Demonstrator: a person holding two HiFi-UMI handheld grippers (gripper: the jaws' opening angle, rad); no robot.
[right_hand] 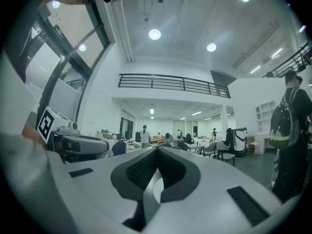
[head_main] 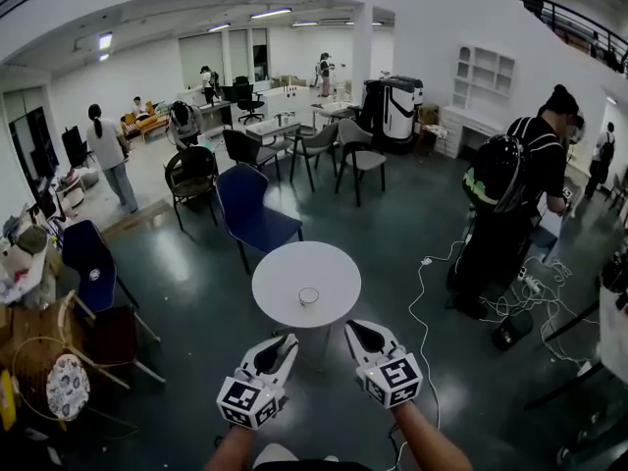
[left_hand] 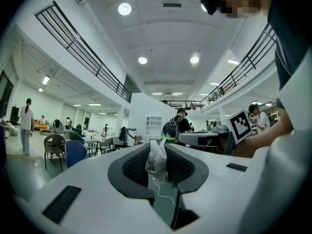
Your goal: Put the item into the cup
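Left gripper is clamped on the item, a small crumpled see-through packet. It's pinched at the jaw tips with its top sticking up, probably so it falls clean when the jaws part. It's hard to make out in the head view.

Right gripper has its jaws together with nothing between them. It looks like a spare for now, parked beside the left and out of the way.

Both grippers point level and sit on the near side of the table, not over it.

The cup stands upright and alone near the table's middle, mouth up, with open approach from the near side. The item isn't in it yet.

Likely next step: carry the left gripper forward over the cup mouth and tip it down before release. The packet looks light, so a drop from high up could miss or bounce off the rim.
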